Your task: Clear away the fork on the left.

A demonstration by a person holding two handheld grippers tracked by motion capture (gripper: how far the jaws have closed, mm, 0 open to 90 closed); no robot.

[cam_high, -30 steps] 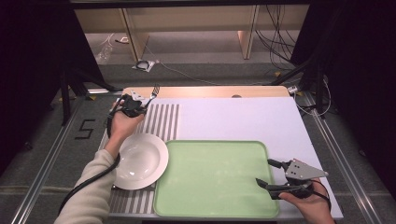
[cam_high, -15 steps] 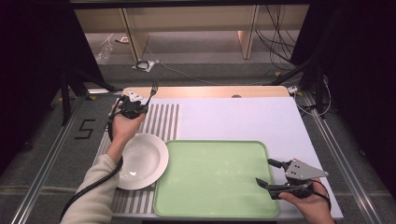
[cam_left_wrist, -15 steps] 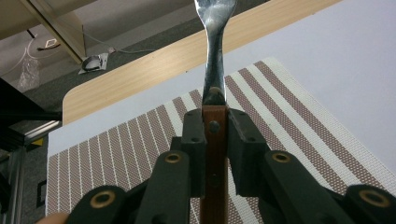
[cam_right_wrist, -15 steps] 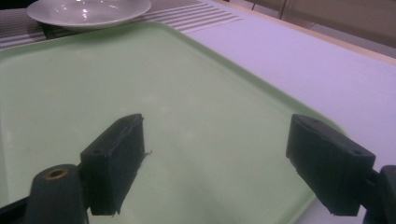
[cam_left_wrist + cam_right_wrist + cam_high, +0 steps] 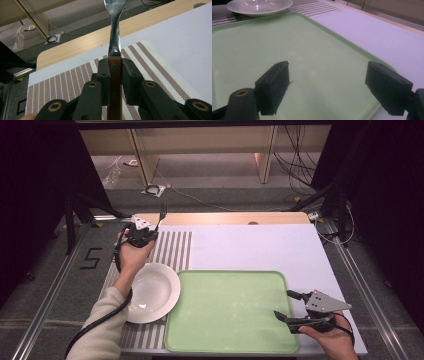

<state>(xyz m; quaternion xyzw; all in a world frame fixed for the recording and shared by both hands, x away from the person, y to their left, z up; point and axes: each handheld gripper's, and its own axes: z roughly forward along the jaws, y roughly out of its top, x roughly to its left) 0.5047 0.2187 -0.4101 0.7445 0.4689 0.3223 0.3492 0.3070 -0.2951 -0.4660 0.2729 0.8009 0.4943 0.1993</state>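
Observation:
A fork (image 5: 114, 32) with a brown wooden handle and a steel head stands between the jaws of my left gripper (image 5: 115, 67), which is shut on the handle. In the high view that left gripper (image 5: 142, 231) is raised over the far left of the striped placemat (image 5: 175, 247), and the fork (image 5: 161, 215) points away from me. My right gripper (image 5: 286, 304) rests at the right rim of the pale green tray (image 5: 230, 310), jaws wide open with nothing between them. In the right gripper view its jaws (image 5: 327, 85) hang over the green tray (image 5: 262, 50).
A white shallow bowl (image 5: 150, 291) lies on the placemat, touching the tray's left rim; the bowl (image 5: 259, 6) also shows far off in the right gripper view. A white mat (image 5: 260, 247) covers the table. The wooden table edge (image 5: 225, 218) runs along the back.
My left gripper with the fork has shifted slightly along the mat's far left corner. The right gripper has not moved.

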